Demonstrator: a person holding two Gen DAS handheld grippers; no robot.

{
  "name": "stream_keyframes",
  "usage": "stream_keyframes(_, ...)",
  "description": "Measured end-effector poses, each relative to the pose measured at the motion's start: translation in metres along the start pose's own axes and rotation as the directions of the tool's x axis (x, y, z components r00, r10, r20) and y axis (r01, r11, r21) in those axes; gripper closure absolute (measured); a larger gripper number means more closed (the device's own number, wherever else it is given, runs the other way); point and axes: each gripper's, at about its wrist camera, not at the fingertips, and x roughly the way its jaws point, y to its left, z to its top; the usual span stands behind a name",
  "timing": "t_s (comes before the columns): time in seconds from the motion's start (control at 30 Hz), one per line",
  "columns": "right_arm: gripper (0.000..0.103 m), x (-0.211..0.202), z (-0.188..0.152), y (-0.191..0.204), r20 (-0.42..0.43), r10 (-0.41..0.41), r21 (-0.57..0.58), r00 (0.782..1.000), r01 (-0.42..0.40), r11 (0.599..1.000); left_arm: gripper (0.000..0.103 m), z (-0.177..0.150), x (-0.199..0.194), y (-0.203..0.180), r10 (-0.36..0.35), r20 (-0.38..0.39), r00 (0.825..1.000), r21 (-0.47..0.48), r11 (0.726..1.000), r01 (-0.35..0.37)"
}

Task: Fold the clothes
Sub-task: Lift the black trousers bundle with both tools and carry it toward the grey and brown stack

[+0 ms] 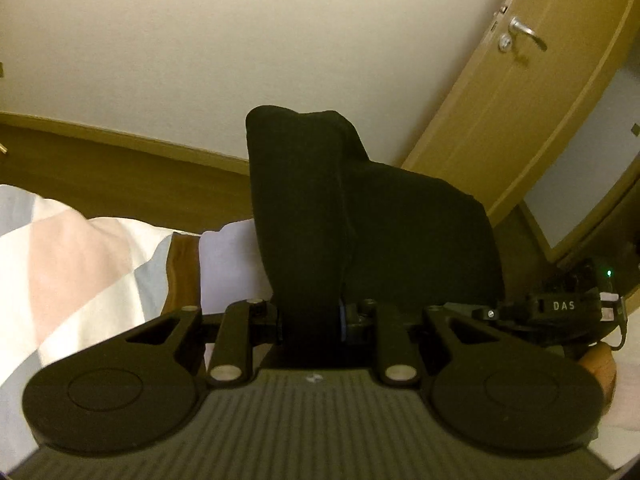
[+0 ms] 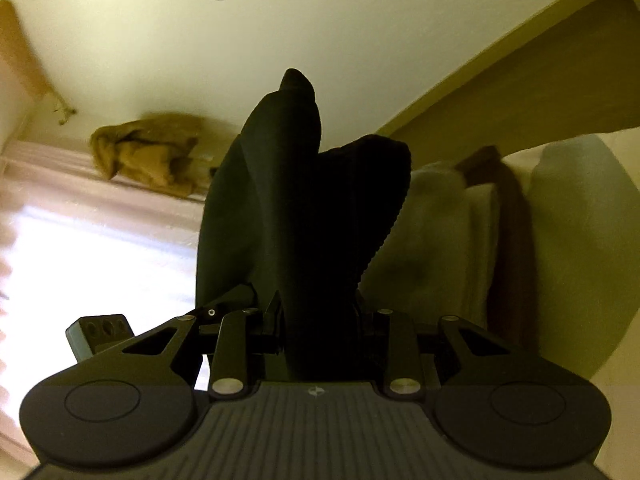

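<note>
My left gripper (image 1: 310, 320) and right gripper (image 2: 320, 320) are both clamped on the black garment (image 1: 320, 200), which rises toward 12 o'clock. I should keep equal tension and lower evenly onto the bed (image 1: 80, 248).

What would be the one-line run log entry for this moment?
task: fold clothes | left claw: shut on black garment | right claw: shut on black garment | garment: lifted, bunched | fold: not done

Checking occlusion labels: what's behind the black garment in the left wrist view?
Behind the black garment, clamped in the left gripper: cream wall, wooden skirting, door, bedding. The gripper's fingertips and whatever lies directly behind the cloth are covered.
</note>
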Motion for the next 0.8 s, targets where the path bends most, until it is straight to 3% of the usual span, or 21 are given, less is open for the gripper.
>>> stream_keyframes(0.1,0.063,0.014,0.005,-0.017,-0.019,-0.044,0.037,0.999,0.044,0.998,0.078,-0.004,0.021,0.013,0.021,-0.032,0.999,0.005,1.000,-0.021)
stream_keyframes(0.13,0.059,0.011,0.007,-0.017,-0.007,-0.061,0.018,0.998,0.061,0.998,0.071,-0.005,0.028,0.017,0.028,-0.043,0.999,0.007,1.000,-0.028)
stream_keyframes(0.17,0.054,0.008,0.010,-0.015,0.005,-0.078,-0.003,0.997,0.078,0.997,0.066,-0.005,0.029,0.021,0.043,-0.036,0.998,0.003,0.999,-0.043)
stream_keyframes(0.23,0.053,-0.005,0.012,-0.007,0.045,-0.120,-0.073,0.992,0.123,0.990,0.063,-0.005,0.030,0.029,0.073,-0.021,0.997,-0.004,0.997,-0.074)
stream_keyframes(0.3,0.048,-0.017,0.012,0.007,0.091,-0.186,-0.184,0.978,0.200,0.962,0.062,-0.004,0.016,0.035,0.104,0.022,0.994,-0.022,0.994,-0.104)
stream_keyframes(0.4,0.048,-0.030,0.009,0.030,0.162,-0.258,-0.421,0.953,0.303,0.855,0.068,-0.005,-0.023,0.033,0.250,0.129,0.960,-0.053,0.968,-0.245)
stream_keyframes(0.5,0.049,-0.032,0.000,0.058,0.188,-0.255,-0.663,0.948,0.314,0.679,0.069,-0.028,-0.065,0.022,0.306,0.187,0.934,-0.102,0.951,-0.291)
stream_keyframes(0.57,0.049,-0.028,-0.007,0.076,0.157,-0.242,-0.784,0.958,0.270,0.559,0.065,-0.055,-0.082,0.015,0.268,0.197,0.943,-0.156,0.958,-0.240)
stream_keyframes(0.6,0.049,-0.025,-0.011,0.079,0.129,-0.230,-0.821,0.965,0.234,0.520,0.061,-0.069,-0.088,0.013,0.245,0.194,0.950,-0.198,0.958,-0.207)
stream_keyframes(0.67,0.049,-0.017,-0.019,0.082,0.085,-0.222,-0.869,0.971,0.181,0.460,0.045,-0.094,-0.086,0.017,0.216,0.166,0.962,-0.299,0.941,-0.160)
stream_keyframes(0.8,0.050,0.005,-0.032,0.076,0.038,-0.232,-0.912,0.972,0.129,0.390,0.046,-0.122,-0.066,0.034,0.234,0.132,0.963,-0.427,0.890,-0.158)
